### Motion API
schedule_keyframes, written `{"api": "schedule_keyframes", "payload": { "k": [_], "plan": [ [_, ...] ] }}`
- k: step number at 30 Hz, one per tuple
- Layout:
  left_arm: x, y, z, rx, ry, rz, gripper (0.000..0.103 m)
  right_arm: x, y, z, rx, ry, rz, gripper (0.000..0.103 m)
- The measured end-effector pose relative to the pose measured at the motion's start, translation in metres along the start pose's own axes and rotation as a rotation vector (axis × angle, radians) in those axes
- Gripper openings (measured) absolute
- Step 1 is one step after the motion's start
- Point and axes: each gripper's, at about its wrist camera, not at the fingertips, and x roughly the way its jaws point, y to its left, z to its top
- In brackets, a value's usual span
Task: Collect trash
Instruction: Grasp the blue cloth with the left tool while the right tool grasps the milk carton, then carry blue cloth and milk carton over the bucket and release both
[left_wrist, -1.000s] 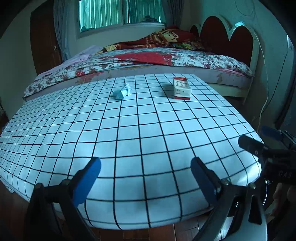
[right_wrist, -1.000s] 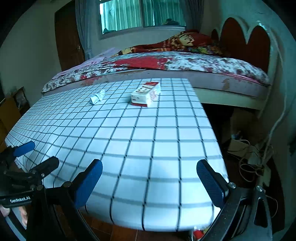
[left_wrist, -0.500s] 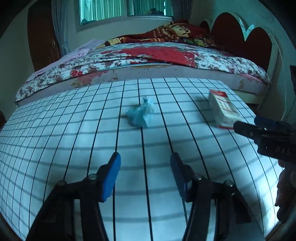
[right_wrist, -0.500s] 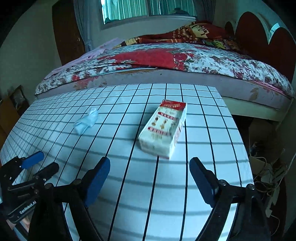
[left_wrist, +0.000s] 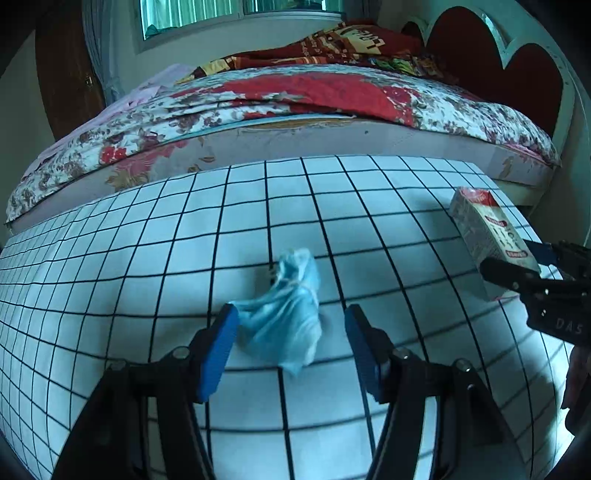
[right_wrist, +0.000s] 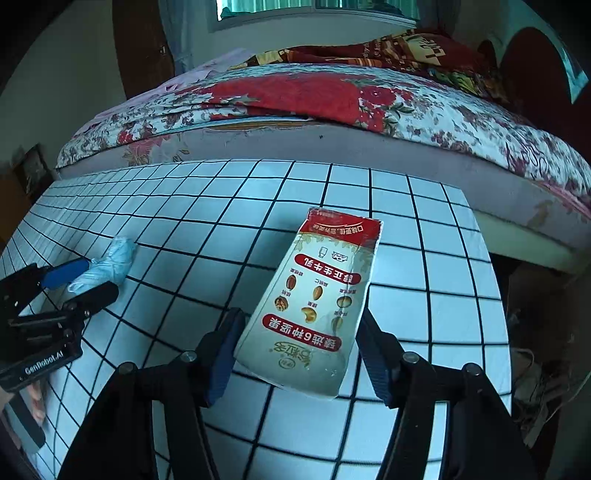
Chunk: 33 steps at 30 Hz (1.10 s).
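A crumpled pale blue tissue (left_wrist: 286, 317) lies on the checked tablecloth (left_wrist: 184, 258). My left gripper (left_wrist: 290, 343) is open, its blue pads on either side of the tissue, the left pad touching its edge. A white and red milk carton (right_wrist: 317, 302) lies flat on the cloth. My right gripper (right_wrist: 295, 350) is open with its pads on either side of the carton's near end. The carton (left_wrist: 487, 229) and the right gripper (left_wrist: 524, 269) also show at the right of the left wrist view. The tissue (right_wrist: 110, 262) and the left gripper (right_wrist: 79, 282) show at the left of the right wrist view.
A bed (left_wrist: 314, 103) with a floral cover and a red headboard (left_wrist: 491, 55) stands right behind the table. The table's right edge (right_wrist: 491, 280) drops to a floor with cables and clutter (right_wrist: 535, 376).
Both grippers have moved forward over the table and narrowed. The left one now brackets the tissue, the right one brackets the carton's near end.
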Motion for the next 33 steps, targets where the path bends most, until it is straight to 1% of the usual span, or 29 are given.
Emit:
{"api": "schedule_keyframes", "payload": {
  "k": [3, 5, 6, 7, 8, 11, 13, 17, 20, 22, 26, 28, 33],
  "plan": [
    [0.007, -0.003, 0.005, 0.015, 0.008, 0.007, 0.060, 0.003, -0.001, 0.002, -0.036, -0.002, 0.006, 0.062],
    [0.010, -0.003, 0.006, 0.011, 0.015, 0.001, 0.053, 0.005, -0.002, 0.002, -0.037, -0.002, 0.005, 0.062],
    [0.011, -0.002, 0.007, 0.003, 0.016, -0.005, 0.050, 0.006, -0.003, 0.002, -0.038, -0.007, 0.006, 0.062],
    [0.012, 0.000, 0.007, -0.007, 0.017, -0.012, 0.045, 0.006, -0.002, 0.002, -0.038, -0.010, 0.005, 0.062],
    [0.013, 0.003, 0.008, -0.022, 0.020, -0.025, 0.042, 0.006, -0.002, 0.002, -0.036, -0.013, 0.008, 0.062],
    [0.014, 0.009, 0.007, -0.046, 0.020, -0.049, 0.039, 0.005, 0.000, 0.003, -0.028, -0.016, 0.024, 0.064],
    [0.014, 0.009, 0.007, -0.045, 0.020, -0.047, 0.036, 0.006, -0.001, 0.003, -0.013, -0.011, 0.020, 0.064],
    [0.009, 0.010, 0.006, -0.045, 0.006, -0.036, 0.027, 0.005, -0.002, 0.004, -0.004, -0.004, 0.031, 0.062],
    [0.006, 0.013, 0.005, -0.054, 0.004, -0.037, 0.025, 0.003, -0.003, 0.003, -0.004, -0.005, 0.034, 0.059],
    [0.003, 0.013, 0.003, -0.043, -0.004, -0.021, 0.024, 0.001, -0.004, 0.002, -0.001, -0.008, 0.041, 0.056],
    [-0.001, 0.014, -0.001, -0.037, -0.005, -0.009, 0.023, -0.004, 0.003, 0.000, -0.042, -0.018, 0.041, 0.055],
    [-0.004, 0.015, -0.003, -0.039, -0.008, -0.004, 0.022, -0.010, 0.008, -0.002, -0.053, -0.037, 0.045, 0.055],
    [-0.014, 0.016, -0.010, -0.046, -0.021, 0.013, 0.021, -0.021, 0.017, -0.003, -0.071, -0.045, 0.045, 0.054]
  ]
}}
